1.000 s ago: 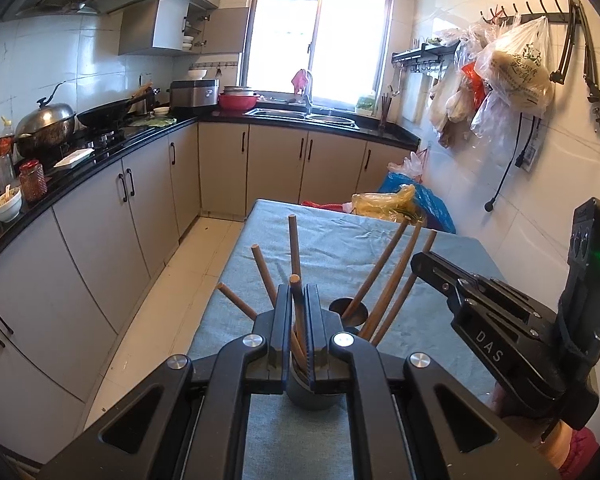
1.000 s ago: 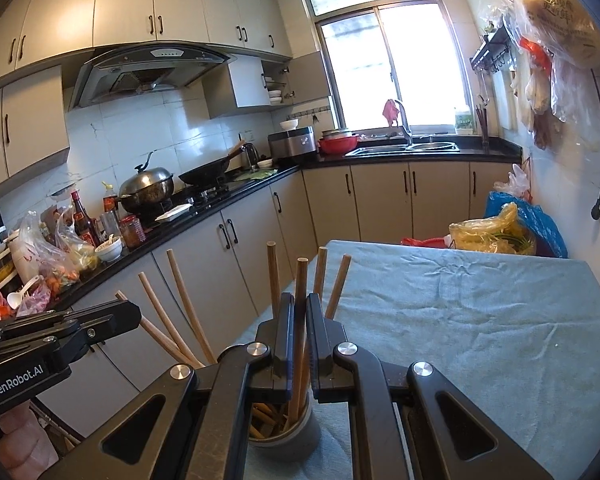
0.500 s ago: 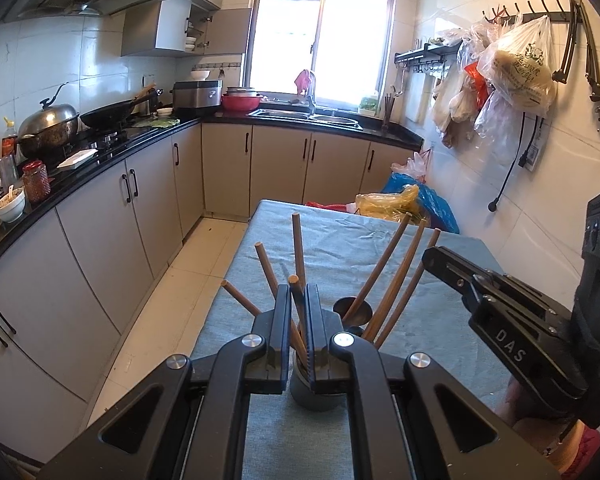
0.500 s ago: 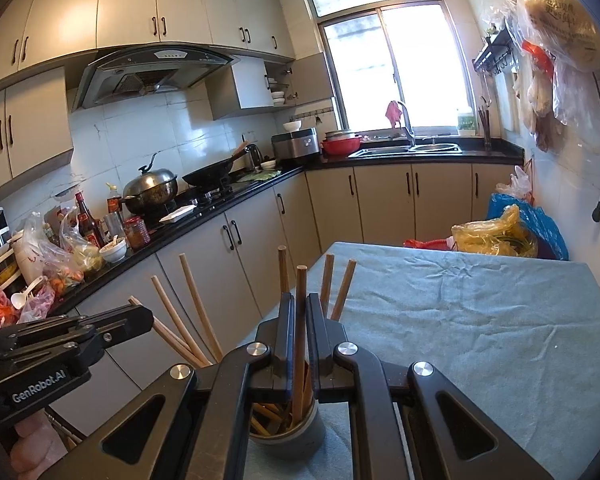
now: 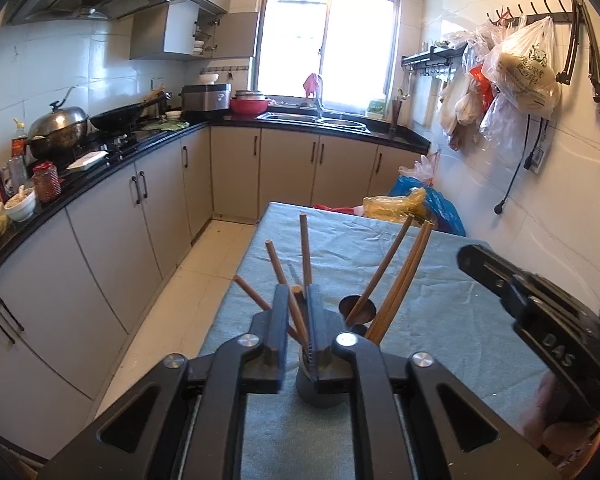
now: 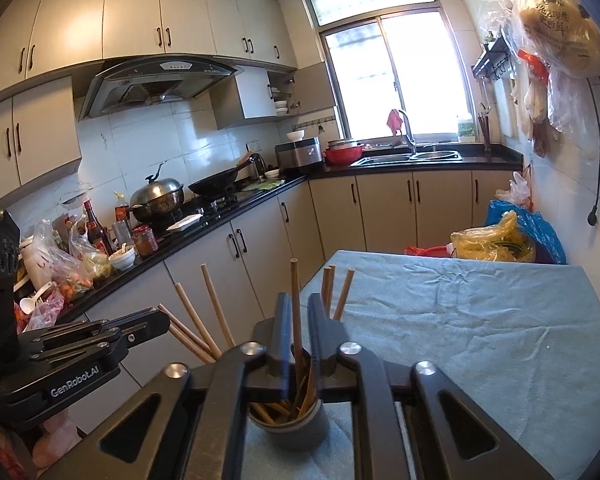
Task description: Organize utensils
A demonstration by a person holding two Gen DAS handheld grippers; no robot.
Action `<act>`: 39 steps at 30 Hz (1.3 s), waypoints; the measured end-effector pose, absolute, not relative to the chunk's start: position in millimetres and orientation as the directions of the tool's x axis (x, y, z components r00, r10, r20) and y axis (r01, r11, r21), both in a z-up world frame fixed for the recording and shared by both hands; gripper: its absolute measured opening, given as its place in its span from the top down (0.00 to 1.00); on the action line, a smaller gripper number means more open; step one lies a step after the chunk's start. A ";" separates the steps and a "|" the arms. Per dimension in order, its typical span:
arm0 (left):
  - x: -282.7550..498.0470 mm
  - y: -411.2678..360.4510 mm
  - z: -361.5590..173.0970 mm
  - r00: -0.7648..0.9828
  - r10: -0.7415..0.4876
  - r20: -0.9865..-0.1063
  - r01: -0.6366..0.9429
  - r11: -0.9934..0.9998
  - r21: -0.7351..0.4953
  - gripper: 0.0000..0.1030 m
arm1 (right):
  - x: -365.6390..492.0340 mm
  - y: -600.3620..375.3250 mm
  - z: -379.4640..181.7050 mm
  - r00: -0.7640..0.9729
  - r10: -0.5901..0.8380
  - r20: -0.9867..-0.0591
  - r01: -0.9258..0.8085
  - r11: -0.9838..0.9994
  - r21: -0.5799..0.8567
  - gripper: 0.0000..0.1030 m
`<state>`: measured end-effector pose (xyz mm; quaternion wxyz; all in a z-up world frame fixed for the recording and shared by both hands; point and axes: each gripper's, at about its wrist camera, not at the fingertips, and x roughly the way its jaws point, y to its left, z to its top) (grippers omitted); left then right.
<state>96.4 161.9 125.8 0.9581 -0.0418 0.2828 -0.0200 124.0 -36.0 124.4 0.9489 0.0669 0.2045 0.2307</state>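
A dark grey utensil cup (image 5: 320, 394) (image 6: 290, 426) stands on the blue-cloth table (image 5: 440, 320), holding several wooden chopsticks (image 5: 396, 276) that fan outward. My left gripper (image 5: 298, 294) sits just above the cup, its jaws narrowly apart around one wooden chopstick (image 5: 300, 312) without pressing it. My right gripper (image 6: 298, 304) is over the same cup from the other side, jaws slightly apart around an upright chopstick (image 6: 296, 300). Each gripper shows at the other view's edge.
A yellow plastic bag (image 6: 492, 240) and a blue bag (image 5: 440, 204) lie at the table's far end. Cabinets and a black counter (image 6: 220, 208) with pots run along the left. Bags hang on the right wall (image 5: 520, 64).
Both grippers have opened slightly from being shut on their chopsticks and have risen a little. The right gripper's chopstick has dropped down into the cup.
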 end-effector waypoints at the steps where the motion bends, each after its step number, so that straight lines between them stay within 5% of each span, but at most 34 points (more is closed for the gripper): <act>1: 91.7 160.3 126.2 0.844 -0.046 -0.534 0.000 0.996 -0.086 0.68 | 121.1 -38.8 124.9 0.811 0.464 -0.356 -0.409 0.885 0.222 0.73; 2: 85.1 161.7 126.6 0.852 -0.029 -0.522 -0.016 0.996 -0.082 0.52 | 116.2 -41.9 125.0 0.814 0.461 -0.353 -0.407 0.886 0.220 0.69; 4: 71.7 162.1 126.5 0.868 0.001 -0.497 -0.045 0.996 -0.076 0.41 | 104.4 -47.6 123.2 0.820 0.452 -0.351 -0.402 0.891 0.210 0.58; 16: 5.6 136.1 68.2 0.846 0.191 -0.498 -0.175 0.981 0.079 0.07 | 19.5 -76.0 62.8 0.847 0.312 -0.431 -0.299 0.949 0.099 0.12; 26: -3.7 135.5 9.5 0.776 0.247 -0.580 -0.208 0.969 0.134 0.07 | -22.8 -71.8 28.5 0.861 0.256 -0.441 -0.273 0.962 0.025 0.03; 39: 1.6 133.1 2.1 0.761 0.251 -0.598 -0.205 0.968 0.146 0.07 | -13.2 -68.3 19.1 0.835 0.270 -0.480 -0.285 0.958 0.043 0.03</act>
